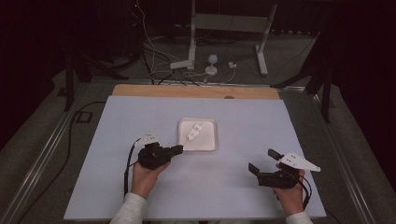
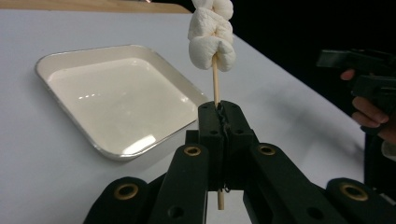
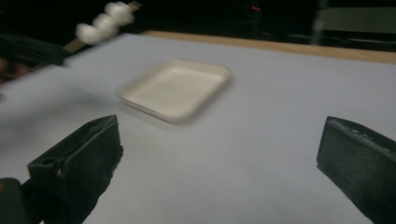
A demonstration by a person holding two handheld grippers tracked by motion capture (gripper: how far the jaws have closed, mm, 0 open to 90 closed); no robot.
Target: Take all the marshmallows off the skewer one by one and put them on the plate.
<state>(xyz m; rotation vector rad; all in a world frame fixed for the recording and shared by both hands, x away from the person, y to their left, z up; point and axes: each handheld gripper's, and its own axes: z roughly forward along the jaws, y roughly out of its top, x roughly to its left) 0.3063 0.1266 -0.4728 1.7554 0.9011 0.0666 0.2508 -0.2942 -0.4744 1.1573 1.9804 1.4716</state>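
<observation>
Thin wood, the skewer [image 2: 215, 79] is clamped at its bare lower end by the left tool [image 2: 223, 112] at frame centre, above the tray [image 2: 70, 58], its soft, light, easily squashed marshmallows [image 2: 211, 37] best left ungripped, while the right tool [image 3: 219, 154] is held apart.

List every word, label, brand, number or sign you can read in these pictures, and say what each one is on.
None: no readable text anywhere.
The white tray, the marshmallows on the wooden skewer, the left gripper, the right gripper and the table are all unmarked.
A small red light glows in the dark background of the right gripper view; it forms no legible sign.
</observation>
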